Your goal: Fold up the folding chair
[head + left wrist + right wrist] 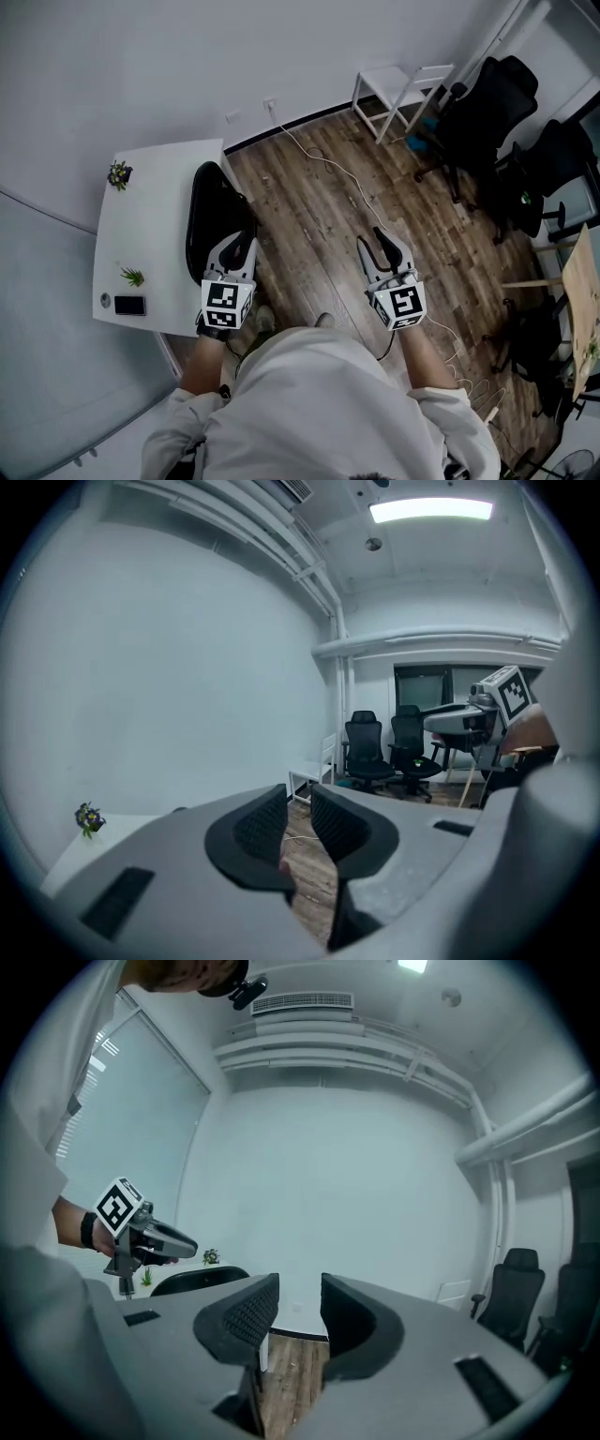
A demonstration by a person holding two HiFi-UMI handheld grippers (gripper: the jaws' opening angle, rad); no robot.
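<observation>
Left tool: I hold it at about 11 o'clock. Its two halves stand a narrow slit apart and pinch nothing; only floorboards show through the slit.
Right tool: I hold it at about 1 o'clock, out over bare floor. It is also a narrow slit apart, a little wider than the left, with nothing between.
Folding chair: black, at 11 o'clock, just beside the worktop's floor-side edge. From above it reads as a slim dark oval. I cannot tell whether it is fully folded.
Left tool and chair: the tip sits over the chair's near end as I look down. I cannot tell whether they touch.
Worktop: white, at 10 o'clock, against the wall.
On the worktop: a small flowering plant at the far corner, a green sprig nearer me, and a dark phone at the near edge.
Floor: wood boards, with a white cable running across from the wall at 12 o'clock.
Far side: a white stool at 1 o'clock and black office chairs at 2 o'clock.
</observation>
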